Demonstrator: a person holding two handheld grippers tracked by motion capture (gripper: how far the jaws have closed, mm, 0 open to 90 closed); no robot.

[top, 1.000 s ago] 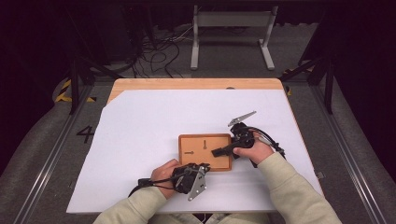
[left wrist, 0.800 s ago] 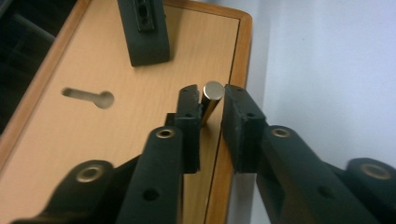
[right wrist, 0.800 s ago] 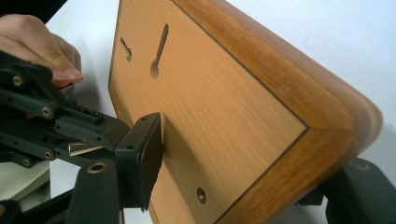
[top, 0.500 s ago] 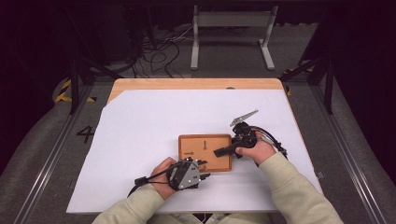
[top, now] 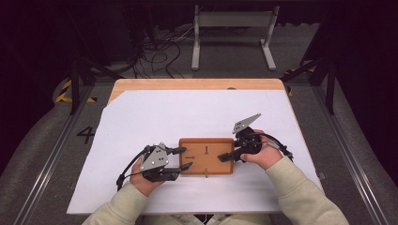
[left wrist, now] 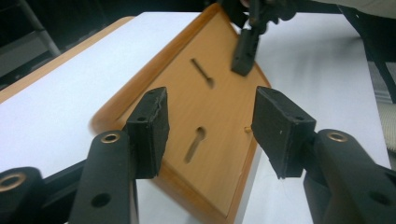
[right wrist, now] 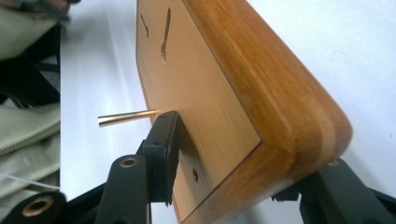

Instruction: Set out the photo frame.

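A wooden board (top: 206, 156) with two keyhole slots (left wrist: 200, 73) lies on the white sheet in front of the person. My left gripper (top: 184, 158) is at its left end. Its jaws have just been opening and stand open (left wrist: 208, 121) over the near corner, pads clear of the wood. My right gripper (top: 223, 158) is at the board's right end, turned on its side. Its jaws have just been closing and now clamp the edge (right wrist: 243, 177), one pad (right wrist: 163, 140) against the flat face and the other jaw behind the board. A thin brass pin (right wrist: 126, 117) sticks out of that face.
The white sheet (top: 187, 117) covers most of the wooden tabletop (top: 197, 84), which has open room behind and beside the board. Beyond the table a metal stand (top: 232, 18) and loose cables (top: 159, 47) are on the dark floor.
My left gripper has moved from below the board's front edge up to its left end, and its jaws have opened. My right gripper has stayed at the right end.
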